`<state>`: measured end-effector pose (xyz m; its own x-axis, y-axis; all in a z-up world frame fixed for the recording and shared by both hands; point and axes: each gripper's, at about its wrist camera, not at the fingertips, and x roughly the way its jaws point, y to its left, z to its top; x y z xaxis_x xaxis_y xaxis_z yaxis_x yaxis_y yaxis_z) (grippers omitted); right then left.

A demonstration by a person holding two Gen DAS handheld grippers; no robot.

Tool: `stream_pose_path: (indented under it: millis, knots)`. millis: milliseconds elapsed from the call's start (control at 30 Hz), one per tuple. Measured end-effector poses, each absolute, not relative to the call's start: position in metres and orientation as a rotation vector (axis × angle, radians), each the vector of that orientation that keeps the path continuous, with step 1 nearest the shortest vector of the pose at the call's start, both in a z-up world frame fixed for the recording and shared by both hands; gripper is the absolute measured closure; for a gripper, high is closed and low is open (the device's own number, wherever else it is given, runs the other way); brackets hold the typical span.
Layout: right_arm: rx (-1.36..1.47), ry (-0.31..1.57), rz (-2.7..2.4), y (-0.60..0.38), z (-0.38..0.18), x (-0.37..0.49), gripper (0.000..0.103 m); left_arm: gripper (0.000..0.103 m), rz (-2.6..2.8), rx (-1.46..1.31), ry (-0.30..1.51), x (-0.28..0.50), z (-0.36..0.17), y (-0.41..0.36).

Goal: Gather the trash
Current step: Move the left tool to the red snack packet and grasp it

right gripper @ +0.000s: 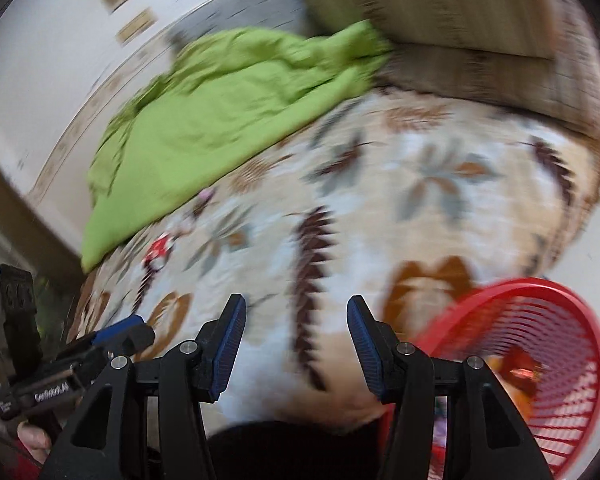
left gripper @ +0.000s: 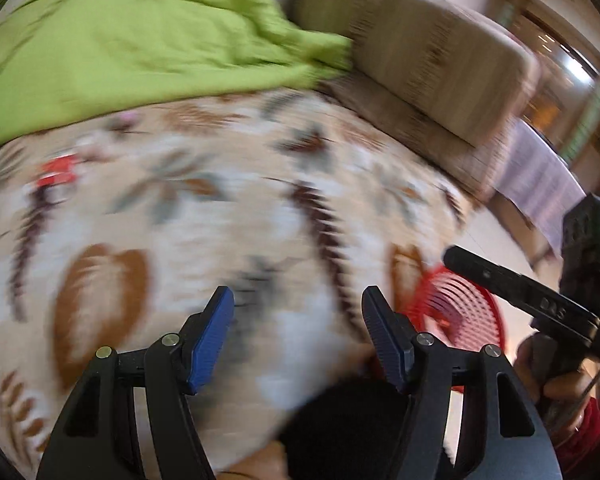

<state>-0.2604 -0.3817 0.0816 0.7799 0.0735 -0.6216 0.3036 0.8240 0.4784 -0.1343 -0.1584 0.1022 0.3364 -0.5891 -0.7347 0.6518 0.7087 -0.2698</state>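
**On the patterned bedspread, a red scrap lies far from the basket**

On the far left of the leaf-patterned bedspread (left gripper: 236,208), a small red-and-white piece of trash (left gripper: 58,174) lies just below the edge of the crumpled green sheet (left gripper: 140,40); both views are smeared with blur, so what it is exactly can't be made out. Well apart from it, at the near right, the red mesh basket (right gripper: 539,360) stands off the bed's edge, with something orange and dark inside. The left gripper (left gripper: 298,334) hangs over the bedspread, blue pads spread wide, nothing between them. The right gripper (right gripper: 296,344) is likewise parted and empty, the basket just to its right. Beyond the green sheet, a beige pillow (left gripper: 419,60) rests at the head of the bed.
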Motion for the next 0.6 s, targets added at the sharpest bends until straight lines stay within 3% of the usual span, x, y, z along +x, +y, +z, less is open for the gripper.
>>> stream_pose_path:
  millis: [333, 600]
  knots:
    - [0.477, 0.752, 0.049, -0.28, 0.067, -0.143, 0.042, 0.038, -0.469, -0.11, 0.941, -0.025, 0.1, -0.035]
    - [0.463, 0.745, 0.116, -0.255, 0.051, -0.122, 0.042, 0.035, -0.354, -0.132, 1.043, 0.091, 0.084, -0.021]
